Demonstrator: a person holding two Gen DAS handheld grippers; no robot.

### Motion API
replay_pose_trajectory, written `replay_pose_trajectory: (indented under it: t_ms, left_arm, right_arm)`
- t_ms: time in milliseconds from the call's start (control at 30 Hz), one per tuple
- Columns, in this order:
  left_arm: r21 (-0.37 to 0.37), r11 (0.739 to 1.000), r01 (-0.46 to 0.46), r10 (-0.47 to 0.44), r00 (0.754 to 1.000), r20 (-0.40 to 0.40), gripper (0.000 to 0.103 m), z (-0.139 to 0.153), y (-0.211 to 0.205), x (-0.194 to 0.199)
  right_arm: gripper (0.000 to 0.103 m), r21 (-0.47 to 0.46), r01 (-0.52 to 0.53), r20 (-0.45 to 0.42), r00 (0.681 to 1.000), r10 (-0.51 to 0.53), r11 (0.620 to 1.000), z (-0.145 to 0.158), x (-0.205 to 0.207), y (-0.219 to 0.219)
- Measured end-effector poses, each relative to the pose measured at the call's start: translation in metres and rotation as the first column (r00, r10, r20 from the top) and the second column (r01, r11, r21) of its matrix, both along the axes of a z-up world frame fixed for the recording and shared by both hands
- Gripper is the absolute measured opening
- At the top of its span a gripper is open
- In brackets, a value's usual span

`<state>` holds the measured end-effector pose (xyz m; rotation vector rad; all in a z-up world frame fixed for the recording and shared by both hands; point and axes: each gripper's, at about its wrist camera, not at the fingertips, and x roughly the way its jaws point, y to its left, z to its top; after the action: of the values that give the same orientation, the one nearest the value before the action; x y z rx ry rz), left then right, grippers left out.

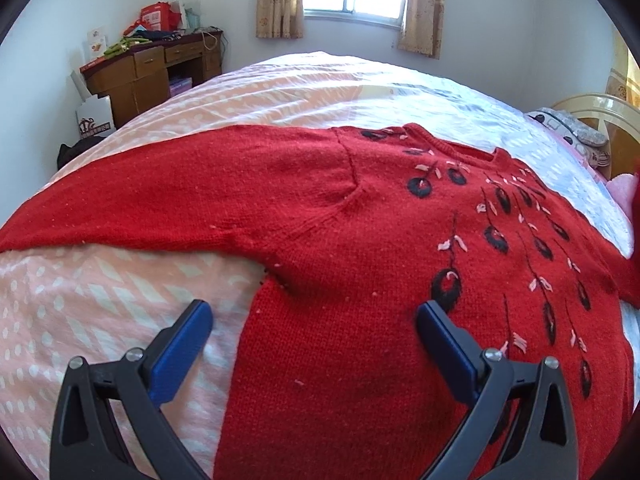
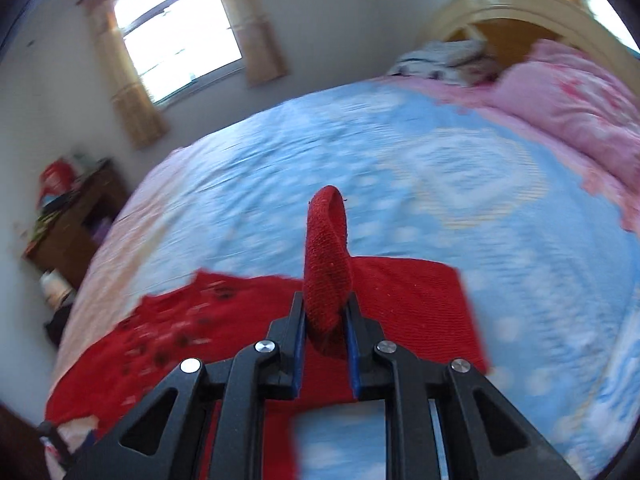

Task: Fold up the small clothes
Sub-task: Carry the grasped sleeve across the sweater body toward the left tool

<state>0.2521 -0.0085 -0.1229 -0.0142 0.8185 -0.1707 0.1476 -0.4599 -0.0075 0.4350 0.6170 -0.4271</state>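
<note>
**Red Sweater Spread on the Bed, One Cuff Pinched**

The right wrist view is blurred, so the bed cover and the room are hard to make out there. The bottom of the red sweater (image 1: 320,240) is cut off by the lower edge of the left wrist view, and its far sleeve is lost at the right edge. No person can be seen in either view; only the black tools show.

The sweater is laid flat on the bed (image 1: 120,300), front up, with black and pink flower shapes sewn on its chest. One sleeve is stretched out to the left across the pink part of the cover.

The left gripper (image 1: 314,316) is pointed down at the sweater's side edge. Its jaws are spread wide, and nothing is held between them. One blue pad is seen over the bed cover, the other over the red knit.

The right gripper (image 2: 326,320) is pointed down at the bed too. Its jaws are nearly closed, and the sleeve cuff (image 2: 326,248) is pinched between the blue pads. The cuff is stood up in a loop above the fingers.
</note>
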Motion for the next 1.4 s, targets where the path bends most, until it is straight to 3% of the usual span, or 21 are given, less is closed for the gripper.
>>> replay_pose_trajectory:
  t_ms: [100,167,333,467,533,633,800,833,867,933,1033,1100,1167,1200,1300,1400]
  left_arm:
    - [-0.063,0.998,0.018,-0.020,0.999,-0.036,0.103,0.010,0.013,0.001]
    - [-0.101,0.995,-0.016,0.014,1.000,-0.018,0.103,0.020,0.030,0.000]
    - [-0.026,0.992,-0.126,0.127,0.991,0.051,0.103,0.032,0.073,0.006]
    - [0.051,0.981,-0.188,0.183,0.979,0.087,0.103,0.016,0.090,0.010]
    - [-0.010,0.984,-0.178,0.179,0.983,0.034,0.103,0.005,0.097,0.016]
    - [-0.042,0.983,-0.180,0.181,0.983,0.031,0.103,0.001,0.098,0.021]
    - [0.008,0.984,-0.176,0.176,0.983,0.043,0.103,-0.004,0.087,0.023]
    - [0.014,0.984,-0.176,0.175,0.984,0.044,0.103,-0.004,0.086,0.022]
    - [0.020,0.984,-0.177,0.176,0.983,0.045,0.103,-0.005,0.086,0.021]
    - [0.032,0.983,-0.178,0.177,0.983,0.044,0.103,-0.005,0.086,0.021]
    - [0.063,0.981,-0.182,0.180,0.983,0.041,0.103,-0.006,0.084,0.019]
    - [0.075,0.980,-0.183,0.180,0.983,0.047,0.103,-0.007,0.082,0.019]
    - [0.072,0.980,-0.183,0.180,0.982,0.050,0.103,-0.007,0.083,0.018]
    - [0.069,0.981,-0.183,0.180,0.982,0.051,0.103,-0.007,0.083,0.018]
    - [0.069,0.980,-0.184,0.181,0.982,0.057,0.103,-0.007,0.083,0.018]
    - [0.074,0.980,-0.185,0.181,0.982,0.060,0.103,-0.008,0.083,0.016]
  right_arm:
    - [0.017,0.036,-0.149,-0.001,0.989,0.149,0.988,-0.009,0.054,0.068]
    - [0.017,0.056,-0.225,-0.017,0.974,0.227,0.973,-0.020,0.086,0.115]
    - [0.017,0.089,-0.368,-0.053,0.926,0.373,0.926,-0.053,0.149,0.215]
    - [0.017,0.096,-0.434,-0.105,0.890,0.443,0.896,-0.092,0.180,0.273]
    - [0.017,0.123,-0.455,-0.115,0.876,0.468,0.882,-0.108,0.191,0.289]
    - [0.017,0.120,-0.471,-0.131,0.865,0.485,0.874,-0.124,0.199,0.301]
    - [0.023,0.143,-0.495,-0.085,0.857,0.509,0.857,-0.135,0.203,0.305]
    - [0.032,0.167,-0.503,-0.068,0.852,0.518,0.848,-0.136,0.201,0.300]
    - [0.050,0.204,-0.519,-0.041,0.842,0.537,0.830,-0.133,0.198,0.294]
    - [0.059,0.267,-0.554,0.016,0.821,0.571,0.789,-0.131,0.197,0.292]
    - [0.057,0.298,-0.595,0.077,0.794,0.602,0.746,-0.119,0.187,0.288]
    - [0.047,0.231,-0.575,0.105,0.817,0.568,0.785,-0.108,0.175,0.281]
    - [0.026,0.201,-0.531,0.077,0.847,0.527,0.823,-0.107,0.170,0.272]
    - [0.022,0.209,-0.519,0.054,0.852,0.520,0.829,-0.111,0.172,0.269]
    - [0.019,0.237,-0.505,0.001,0.854,0.520,0.830,-0.127,0.179,0.271]
    - [0.019,0.233,-0.547,-0.016,0.824,0.566,0.804,-0.138,0.186,0.293]
